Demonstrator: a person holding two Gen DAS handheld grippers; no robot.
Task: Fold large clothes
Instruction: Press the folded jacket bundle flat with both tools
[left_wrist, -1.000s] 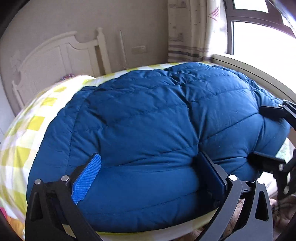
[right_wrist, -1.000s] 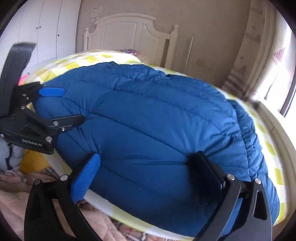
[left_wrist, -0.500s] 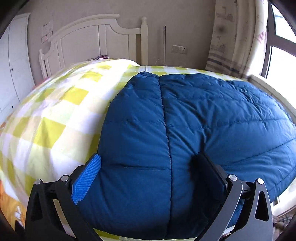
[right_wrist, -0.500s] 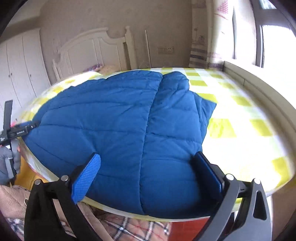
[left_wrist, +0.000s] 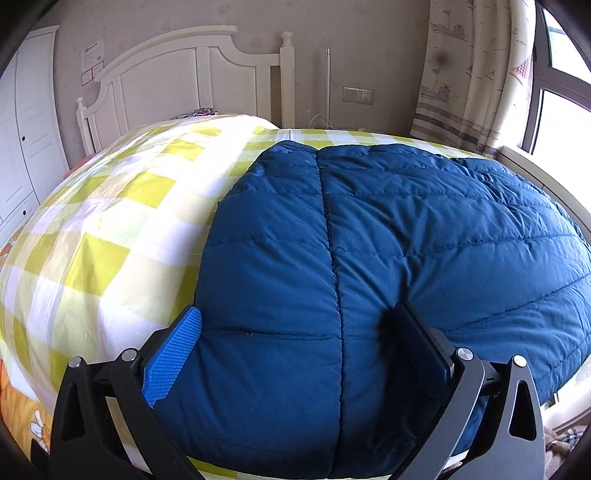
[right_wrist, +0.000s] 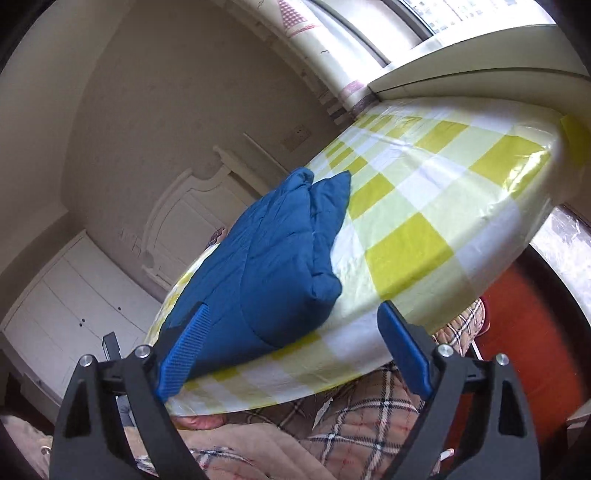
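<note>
A big blue quilted down jacket (left_wrist: 369, 240) lies spread on the yellow-and-white checked bed (left_wrist: 110, 229). My left gripper (left_wrist: 295, 314) hovers open over the jacket's near left part, its blue pads wide on either side of a centre seam, not pinching the fabric. In the right wrist view the picture is rolled. The jacket (right_wrist: 273, 258) shows a puffy corner near the bed's (right_wrist: 424, 206) front edge. My right gripper (right_wrist: 291, 310) is open just off that edge, its jaws closing slightly, and nothing is pressed between them.
A white headboard (left_wrist: 177, 74), a wall socket (left_wrist: 358, 96), a patterned curtain (left_wrist: 461, 74) and a window (left_wrist: 561, 92) stand behind the bed. White wardrobe doors (left_wrist: 22, 129) are at the left. A plaid blanket (right_wrist: 369, 424) and reddish floor (right_wrist: 535, 325) lie below the bed's edge.
The right gripper swung right along the bed's near edge and rolled, so the jacket now sits at its left. The left gripper shifted toward the jacket's left part, then held still.
</note>
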